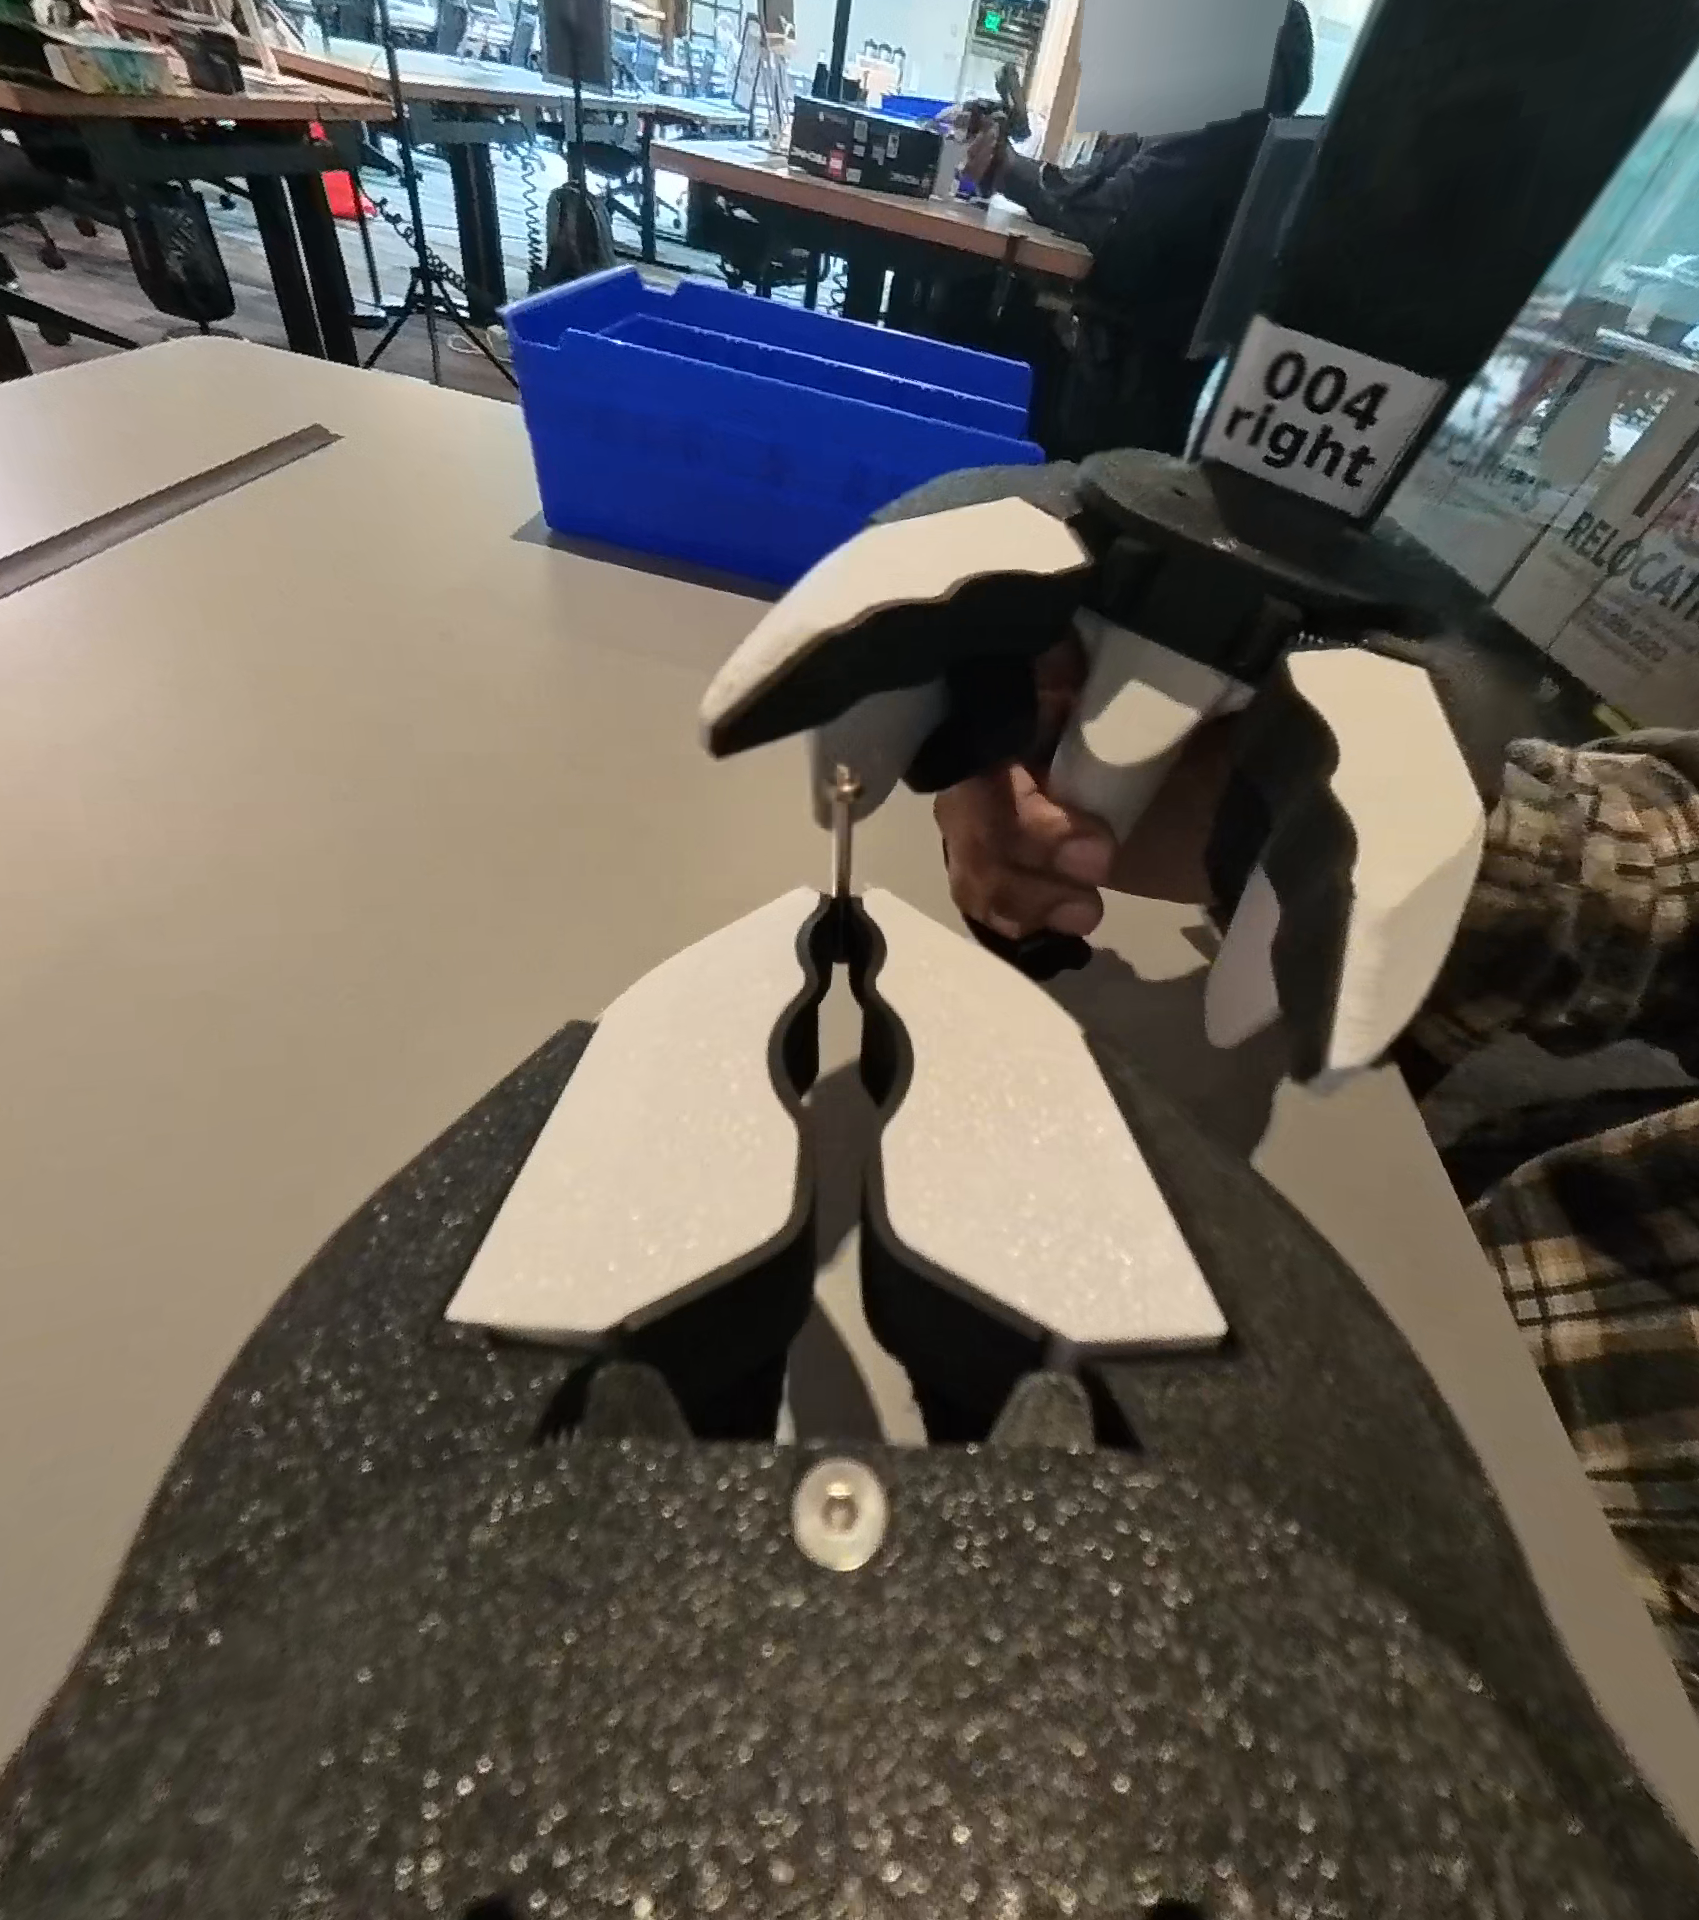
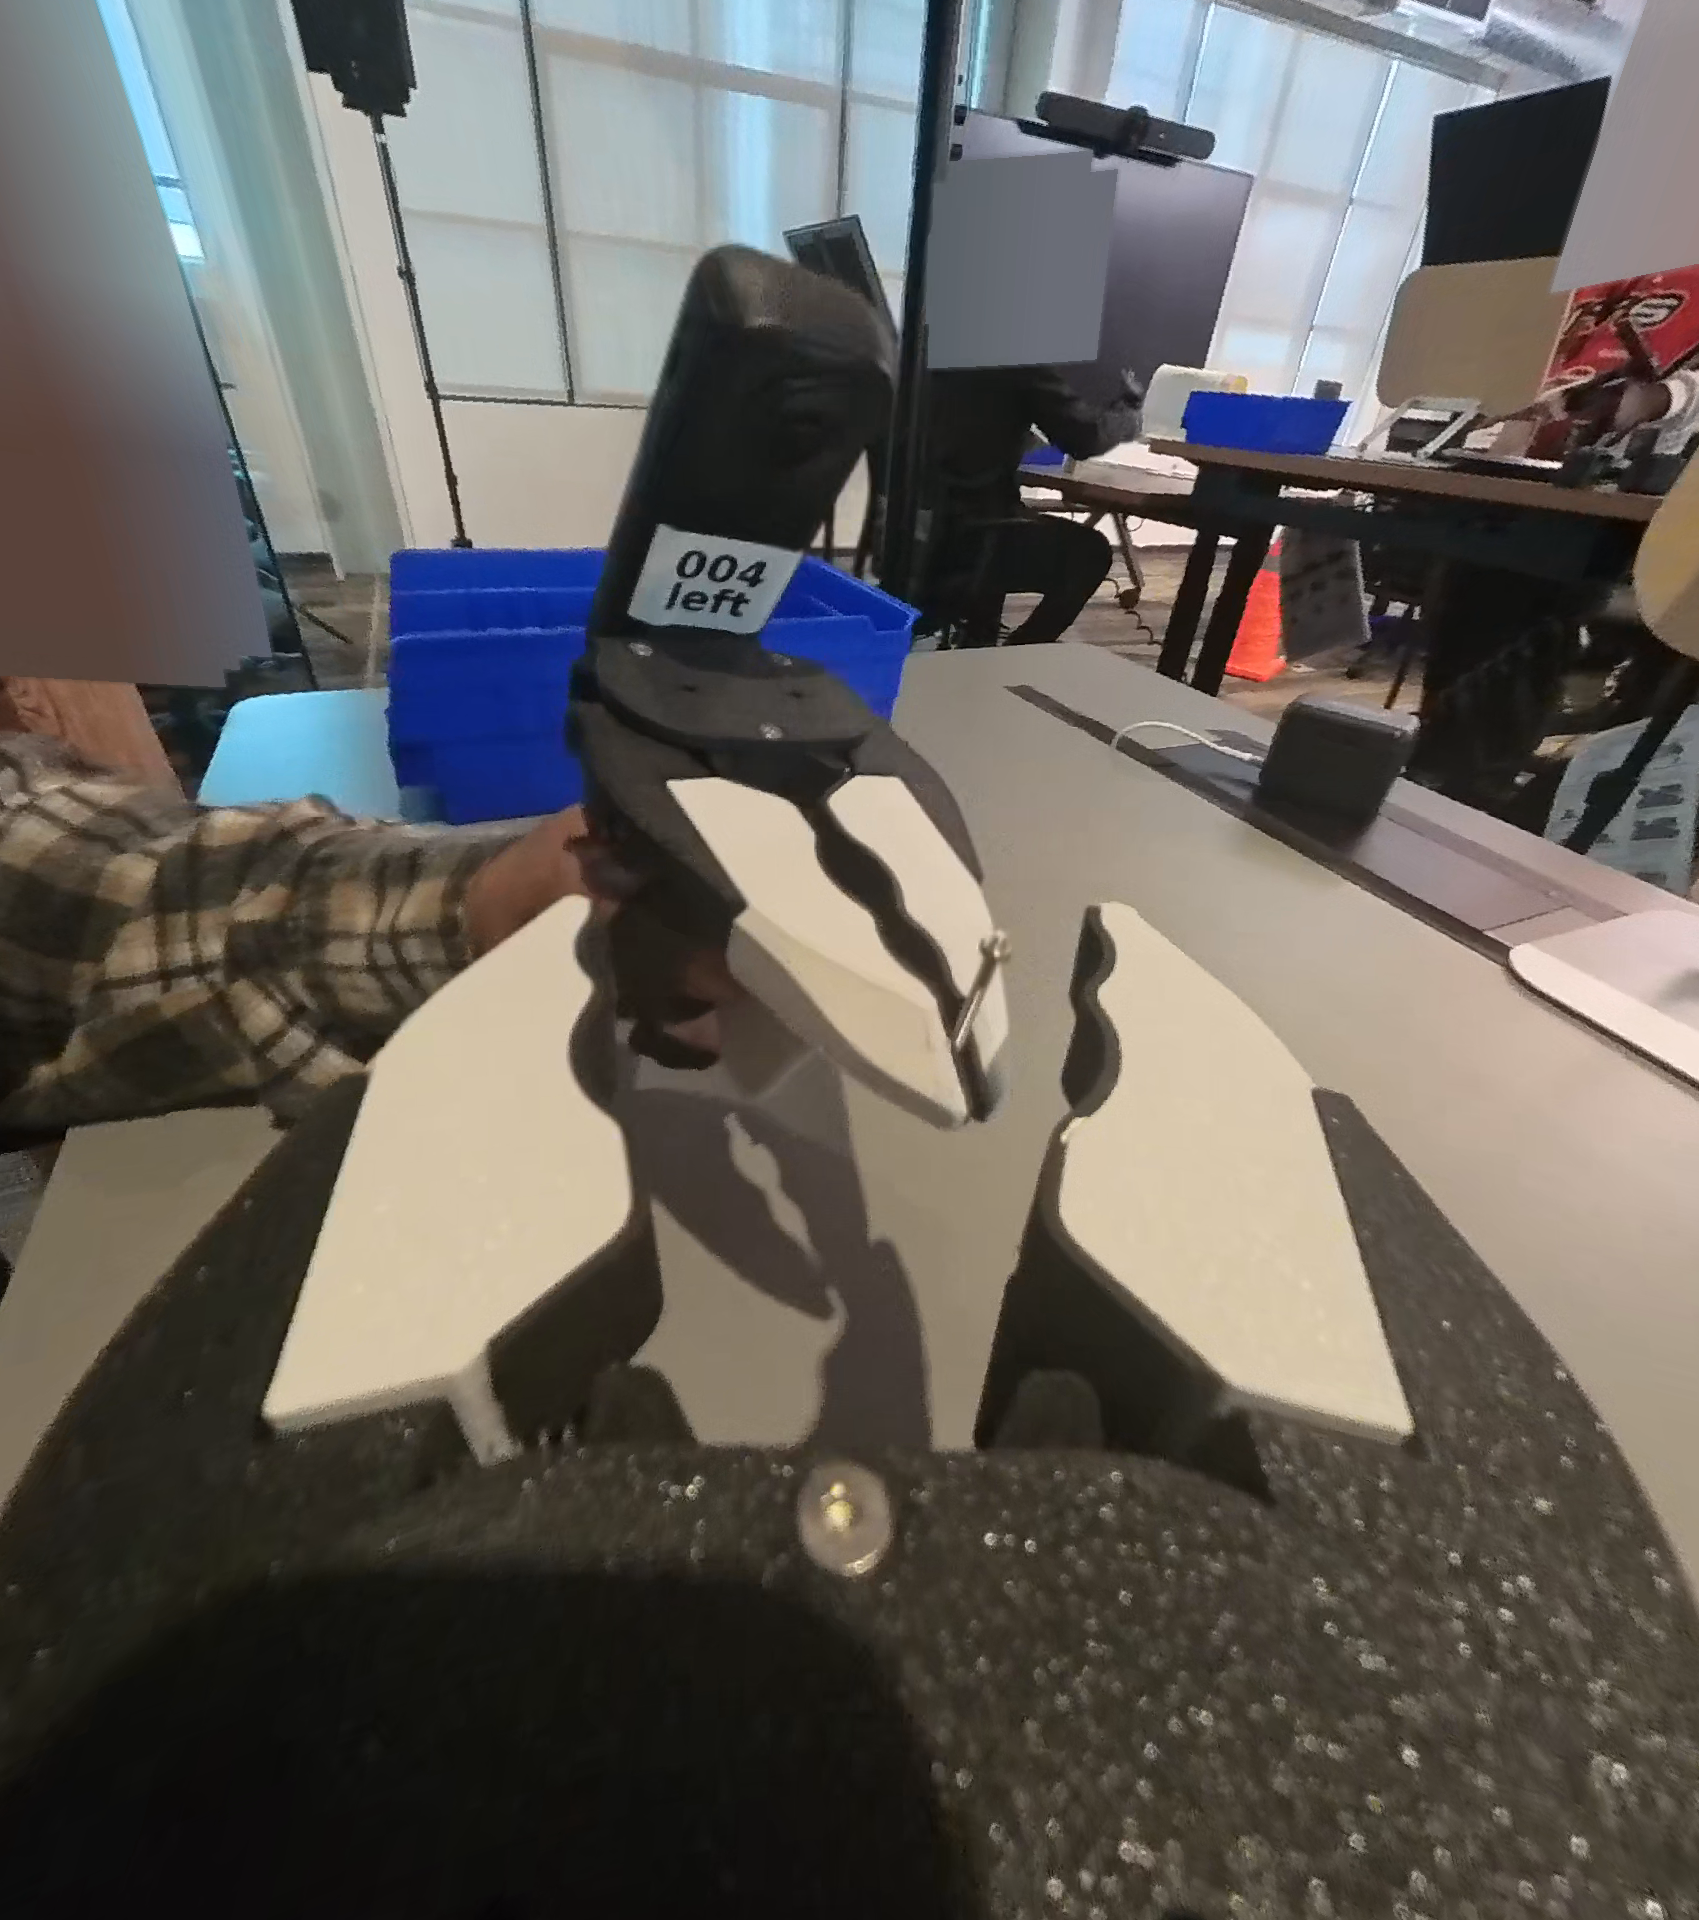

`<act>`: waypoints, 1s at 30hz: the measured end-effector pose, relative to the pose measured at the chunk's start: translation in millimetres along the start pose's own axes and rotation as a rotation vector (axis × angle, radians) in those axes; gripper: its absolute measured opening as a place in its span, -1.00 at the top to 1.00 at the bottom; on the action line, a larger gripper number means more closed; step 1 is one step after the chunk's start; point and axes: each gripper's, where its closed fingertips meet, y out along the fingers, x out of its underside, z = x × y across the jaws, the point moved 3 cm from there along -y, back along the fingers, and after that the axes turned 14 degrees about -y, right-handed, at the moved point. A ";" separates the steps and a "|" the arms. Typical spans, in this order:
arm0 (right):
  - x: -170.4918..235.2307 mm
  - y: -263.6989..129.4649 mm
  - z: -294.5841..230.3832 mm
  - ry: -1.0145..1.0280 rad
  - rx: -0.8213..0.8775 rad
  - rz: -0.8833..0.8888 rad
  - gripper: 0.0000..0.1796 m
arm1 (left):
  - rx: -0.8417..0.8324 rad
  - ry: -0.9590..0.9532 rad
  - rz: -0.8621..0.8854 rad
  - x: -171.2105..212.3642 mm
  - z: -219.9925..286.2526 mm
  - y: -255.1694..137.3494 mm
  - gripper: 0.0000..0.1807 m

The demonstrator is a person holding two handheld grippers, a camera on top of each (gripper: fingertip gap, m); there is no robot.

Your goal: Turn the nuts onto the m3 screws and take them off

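Observation:
My left gripper point(image 1: 840, 902) is shut on a thin silver m3 screw point(image 1: 841, 836), which stands up out of its fingertips above the grey table point(image 1: 201, 831). A small wider piece point(image 1: 843, 779) sits at the screw's top end; I cannot tell if it is a nut or the head. It touches the underside of one finger point(image 1: 907, 613) of my right gripper. In the right wrist view my right gripper point(image 2: 840, 920) is open and empty. The left gripper point(image 2: 975, 1091) and its screw point(image 2: 978, 997) lie between the right gripper's fingers, nearer the right one.
Blue plastic bins point(image 1: 772, 457) stand at the table's far side and also show in the right wrist view point(image 2: 492, 665). A small dark box point(image 2: 1333, 758) and a white stand base point(image 2: 1655, 997) sit to the right. Plaid sleeves point(image 1: 1603, 883) hold the grippers. The table edge point(image 1: 1427, 1174) runs close on the right. There is about 4 cm between the tips of the two grippers.

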 end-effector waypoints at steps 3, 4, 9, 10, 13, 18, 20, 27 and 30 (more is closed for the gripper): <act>-0.1 6.7 -7.4 0.015 -0.049 0.007 0.07 | -0.014 -0.003 0.003 0.2 -2.0 -1.0 0.98; 0.9 6.2 -9.4 0.007 -0.041 -0.001 0.04 | -0.018 -0.009 0.005 0.1 -3.9 -2.3 0.98; 3.0 -0.9 -3.1 0.009 0.004 -0.005 0.03 | -0.006 -0.008 0.009 -1.0 -3.6 -3.1 0.98; 2.6 1.0 -1.2 0.017 0.001 0.000 0.03 | -0.002 -0.003 0.006 -0.5 -2.0 -1.9 0.98; 2.1 8.3 -8.1 0.034 -0.053 0.011 0.06 | -0.006 -0.004 0.004 0.4 -1.9 -1.3 0.98; 0.5 -0.8 -11.3 0.002 -0.016 -0.006 0.06 | -0.012 -0.024 0.016 -1.7 -6.9 -5.2 0.98; -0.7 1.3 -5.3 0.018 -0.001 -0.001 0.02 | 0.004 -0.013 0.011 -1.0 -3.1 -3.4 0.98; 2.2 2.5 -14.0 0.007 -0.020 -0.016 0.01 | -0.007 -0.024 0.017 -1.4 -5.5 -5.3 0.98; 1.2 -0.6 -6.8 0.038 0.003 0.002 0.03 | 0.005 -0.017 0.012 -1.0 -3.2 -3.8 0.98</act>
